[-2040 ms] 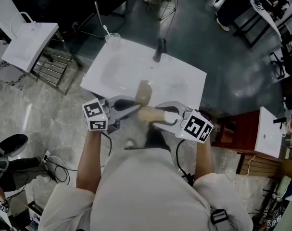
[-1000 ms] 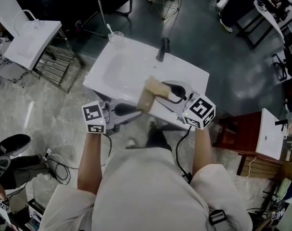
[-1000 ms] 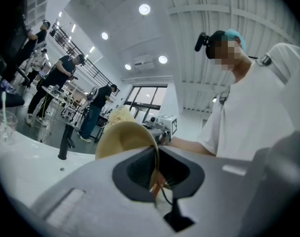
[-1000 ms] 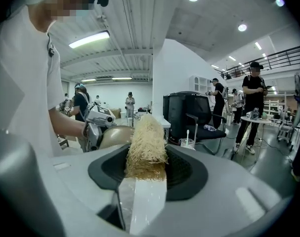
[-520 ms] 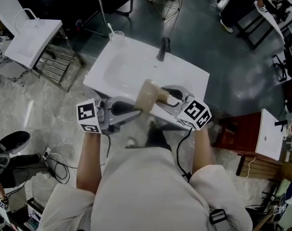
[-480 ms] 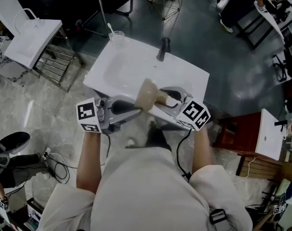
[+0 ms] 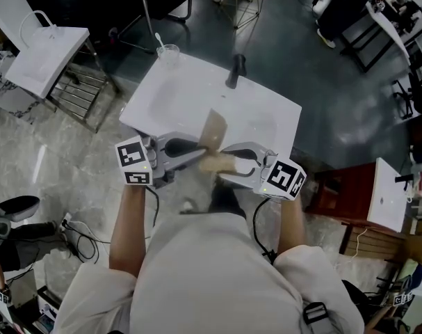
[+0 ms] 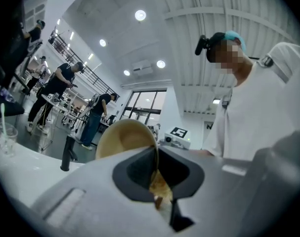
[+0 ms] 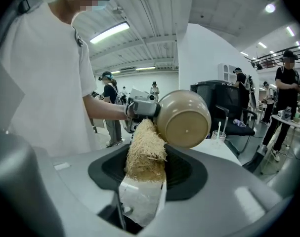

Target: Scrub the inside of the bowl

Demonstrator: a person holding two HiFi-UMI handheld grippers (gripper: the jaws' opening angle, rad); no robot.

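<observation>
Right gripper view: left gripper (image 7: 201, 152) jaws clamp the empty tan bowl (image 9: 184, 118) by its rim, base facing the camera, while right gripper (image 9: 140, 194) jaws clamp a loofah scrubber (image 9: 146, 154) beside it.

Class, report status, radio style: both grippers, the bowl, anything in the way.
Left gripper shut on bowl rim. Right gripper shut on scrubber, outside bowl. Nothing in the way.

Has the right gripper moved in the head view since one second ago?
Yes. The right gripper has drawn back toward the person, away from the faucet, to the near edge of the sink.
</observation>
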